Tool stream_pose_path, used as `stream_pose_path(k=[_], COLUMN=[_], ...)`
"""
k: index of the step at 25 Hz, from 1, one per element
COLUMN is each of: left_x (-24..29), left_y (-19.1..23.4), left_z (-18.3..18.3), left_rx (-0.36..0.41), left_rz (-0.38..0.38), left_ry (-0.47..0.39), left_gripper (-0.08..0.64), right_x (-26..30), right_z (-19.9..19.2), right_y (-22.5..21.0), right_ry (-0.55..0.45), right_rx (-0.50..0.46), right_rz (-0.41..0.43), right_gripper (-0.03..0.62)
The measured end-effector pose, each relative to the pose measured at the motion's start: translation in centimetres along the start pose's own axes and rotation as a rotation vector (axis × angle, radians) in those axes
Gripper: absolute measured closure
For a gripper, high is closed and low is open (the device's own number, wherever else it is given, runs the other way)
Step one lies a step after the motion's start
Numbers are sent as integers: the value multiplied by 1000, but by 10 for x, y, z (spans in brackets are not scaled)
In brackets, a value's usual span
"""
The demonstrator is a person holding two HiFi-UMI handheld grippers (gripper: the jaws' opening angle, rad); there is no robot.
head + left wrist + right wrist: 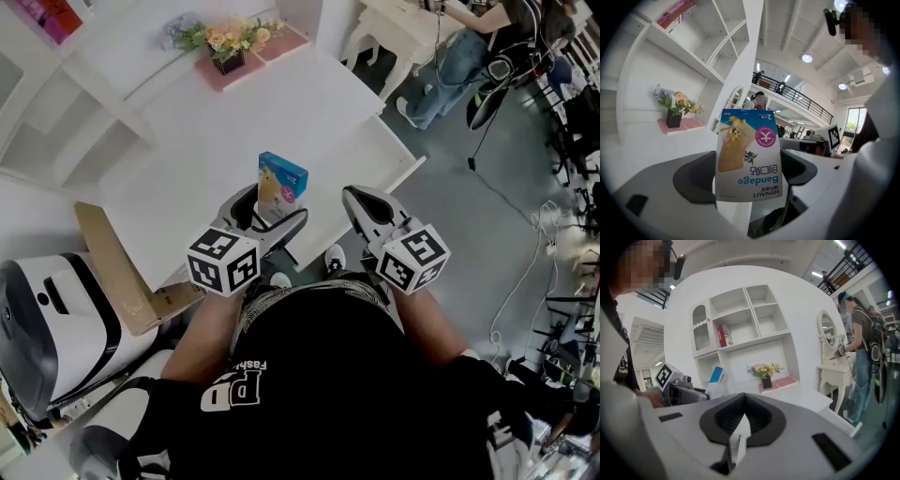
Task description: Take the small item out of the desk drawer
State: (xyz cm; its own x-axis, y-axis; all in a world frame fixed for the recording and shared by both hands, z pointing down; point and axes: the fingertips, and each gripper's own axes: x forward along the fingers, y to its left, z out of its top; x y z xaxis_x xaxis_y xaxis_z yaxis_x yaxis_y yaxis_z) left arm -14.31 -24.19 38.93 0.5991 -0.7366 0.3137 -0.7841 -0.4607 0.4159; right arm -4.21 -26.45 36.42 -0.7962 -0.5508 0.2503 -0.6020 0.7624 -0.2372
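The left gripper [272, 215] held the box [281, 184] by its lower edge above the desk [178, 159], the right gripper [740, 422] had its jaws together and empty, so such a shallow hold might let the box tip out.

Small bandage box [749, 159], gripped and held upright.
Flat, blue at one end and white at the other, with a pink round mark and "Bandage" print reading upside down; pinched at its lower end between the left gripper's [749, 180] jaws.
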Motion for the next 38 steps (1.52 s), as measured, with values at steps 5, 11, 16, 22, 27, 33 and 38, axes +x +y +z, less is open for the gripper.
stream_pose_path(k=[5,11,16,22,27,33,38], left_x=[-13,-30,-41,-52,-58,-62,-61], left_y=[-4,-11,-18,-27,-36,-59,-96], left_z=[-3,-14,-19,-18,-24,-34,-50], left_rx=[7,19,39,52,35,17,16], left_rz=[-23,-61,-90,-77,-53,-9,11], left_ry=[1,24,34,0,-22,-35,-42], left_gripper=[135,135,135,135,135,135,135], right_x=[0,-5,-20,-39,-44,-71,-110], right_z=[-4,-11,-13,-16,-14,-21,-41], right_y=[18,36,41,40,48,53,56], right_ry=[-10,-36,-58,-69,-72,-68,-47], right_rx=[20,31,33,33,22,30,26], right_rz=[20,3,-35,-47,-6,37,56], right_gripper=[583,584,583,583,583,584,584])
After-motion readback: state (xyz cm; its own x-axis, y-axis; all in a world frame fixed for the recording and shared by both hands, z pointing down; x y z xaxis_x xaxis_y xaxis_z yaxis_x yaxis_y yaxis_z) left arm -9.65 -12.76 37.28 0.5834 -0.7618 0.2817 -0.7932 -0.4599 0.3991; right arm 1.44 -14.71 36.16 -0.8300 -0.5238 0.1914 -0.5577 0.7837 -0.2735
